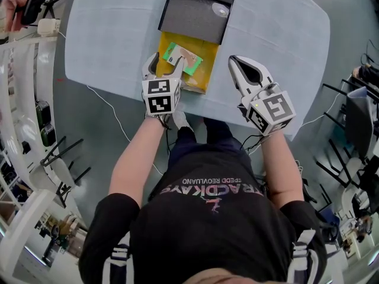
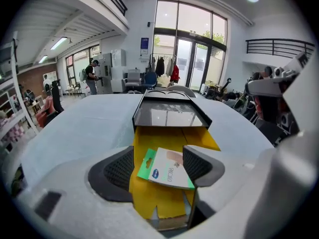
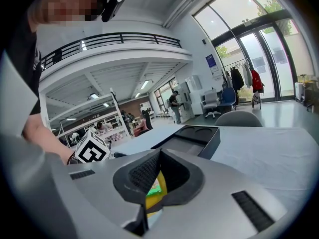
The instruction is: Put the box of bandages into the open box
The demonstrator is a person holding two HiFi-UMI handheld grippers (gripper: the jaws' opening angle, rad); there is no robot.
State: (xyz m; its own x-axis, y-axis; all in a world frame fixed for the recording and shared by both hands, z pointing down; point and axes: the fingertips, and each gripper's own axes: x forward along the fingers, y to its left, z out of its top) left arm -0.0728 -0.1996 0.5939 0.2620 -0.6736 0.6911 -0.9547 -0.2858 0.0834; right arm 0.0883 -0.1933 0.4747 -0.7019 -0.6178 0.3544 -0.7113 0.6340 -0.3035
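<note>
We record an open workshop-lab hall: ahead of the jaws of the left gripper (image 2: pixel 159 164), glazed doors (image 2: pixel 187 59), office chairs (image 2: pixel 133 78), coat rack (image 2: pixel 164 72); mezzanine railing (image 2: pixel 276 46) above.

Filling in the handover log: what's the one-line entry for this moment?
left gripper: open, around bandage box | bandage box: lying inside yellow open box | right gripper: shut, empty, beside yellow open box
</note>
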